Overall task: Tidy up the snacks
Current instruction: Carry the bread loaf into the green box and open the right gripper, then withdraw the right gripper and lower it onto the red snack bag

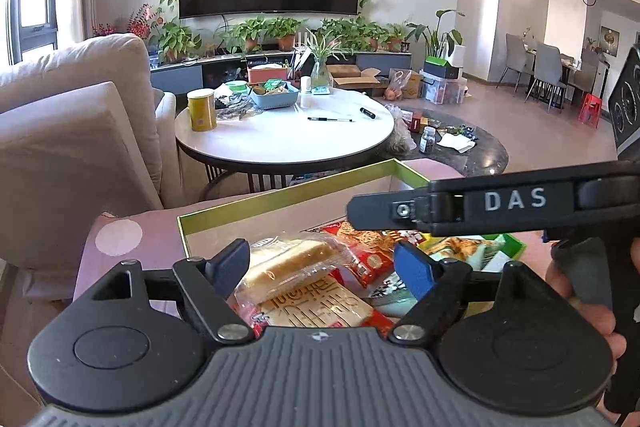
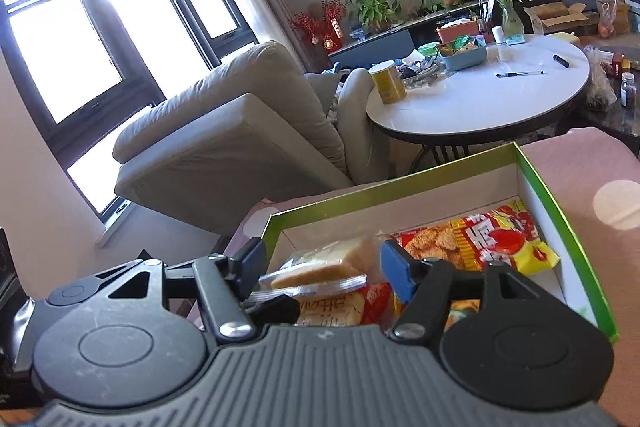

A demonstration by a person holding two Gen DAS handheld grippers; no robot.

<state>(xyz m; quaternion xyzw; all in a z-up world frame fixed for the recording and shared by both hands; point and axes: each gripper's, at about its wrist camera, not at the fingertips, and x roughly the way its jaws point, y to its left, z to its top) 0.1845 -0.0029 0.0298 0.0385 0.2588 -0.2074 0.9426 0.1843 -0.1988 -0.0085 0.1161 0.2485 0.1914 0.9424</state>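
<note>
Green-rimmed cardboard makes up the box [image 1: 280,197] we work over, set on a pink cloth [image 1: 120,239] with pale dots; inside lie the snacks; a clear-wrapped slice of bread [image 1: 296,263] sits on a red packet of biscuits [image 1: 316,311], and towards the far right corner rests a red and yellow bag of crackers [image 2: 488,239]. Our left gripper [image 1: 322,263] hovers just above the bread with its jaws wide, one blue pad on either side of the wrapper, nothing clamped; our right gripper [image 2: 322,263] hangs over the same box, jaws likewise wide and holding nothing, the bread showing between its pads [image 2: 394,273]. In the left view the right tool crosses above the snacks. Beyond the box stand a beige sofa [image 2: 224,131] and a round white counter [image 1: 288,135] carrying a yellow can [image 1: 201,109], a blue basket [image 1: 276,95] and a pen [image 1: 330,119].
</note>
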